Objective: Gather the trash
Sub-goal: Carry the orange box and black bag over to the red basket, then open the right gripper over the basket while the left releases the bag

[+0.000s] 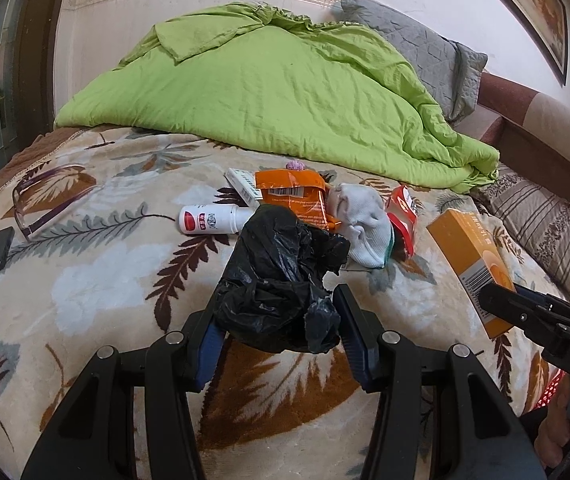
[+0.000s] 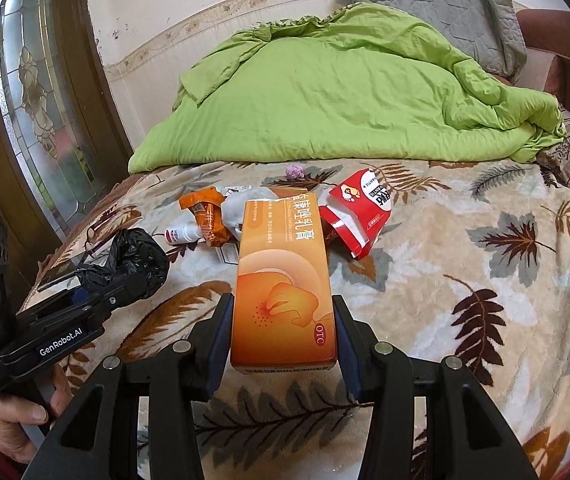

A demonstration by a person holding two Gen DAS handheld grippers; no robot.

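Across the leaf-patterned bed (image 1: 85, 280), the right claw (image 2: 283, 320) is clamping the orange box (image 2: 285, 280) at frame centre while the left claw (image 1: 277, 312) is pinching the crumpled black bag (image 1: 281, 276), whose mouth needs spreading before the box goes in.

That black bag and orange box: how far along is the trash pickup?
Nothing looks bagged yet. In hand: the left tool grips the black bag, and the right tool grips the orange box. Left on the bed: orange wrapper, red packet, white bottle.
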